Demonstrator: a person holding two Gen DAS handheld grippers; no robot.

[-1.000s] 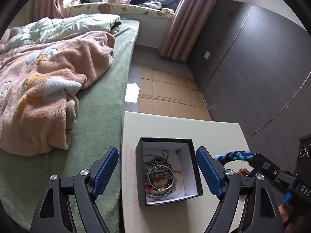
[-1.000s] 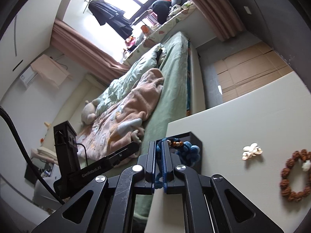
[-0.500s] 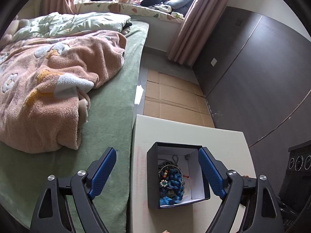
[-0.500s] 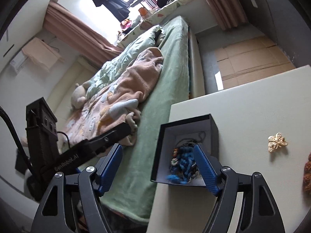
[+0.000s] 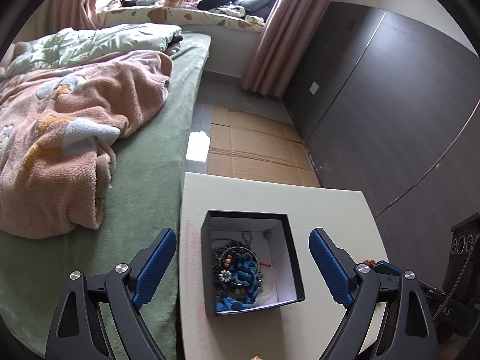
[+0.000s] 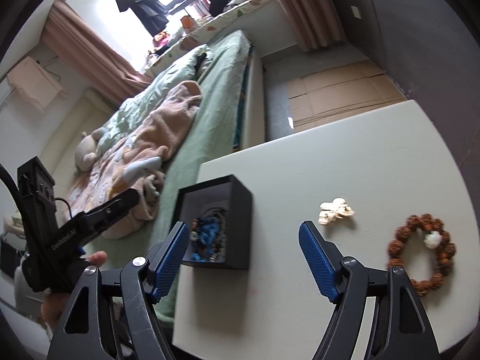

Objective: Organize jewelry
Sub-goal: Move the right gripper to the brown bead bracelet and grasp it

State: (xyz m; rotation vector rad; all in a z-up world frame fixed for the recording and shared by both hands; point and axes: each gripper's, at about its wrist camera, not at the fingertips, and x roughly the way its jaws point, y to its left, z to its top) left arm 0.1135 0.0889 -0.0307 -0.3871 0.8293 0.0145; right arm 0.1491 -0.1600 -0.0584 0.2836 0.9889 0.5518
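A bed (image 5: 90,156) with a green sheet and a rumpled pink blanket (image 5: 60,138) fills the left of the room, running up to a curtained window. Flattened cardboard (image 5: 255,150) covers the floor beyond the pale table (image 5: 330,210), and a dark wall panel closes the right side.

The left gripper (image 5: 243,267) hangs spread wide and empty, its blue pads either side of the black box (image 5: 253,259) at the table's left edge. The box holds tangled chains and a blue beaded piece (image 5: 240,279) (the pieces beneath are too knotted to tell apart).

The right gripper (image 6: 244,259) is released too, nothing between its pads. To the right of the box lie a pale flower-shaped ornament (image 6: 336,211) and a brown bead bracelet (image 6: 423,255), partly hidden by the gripper's frame.
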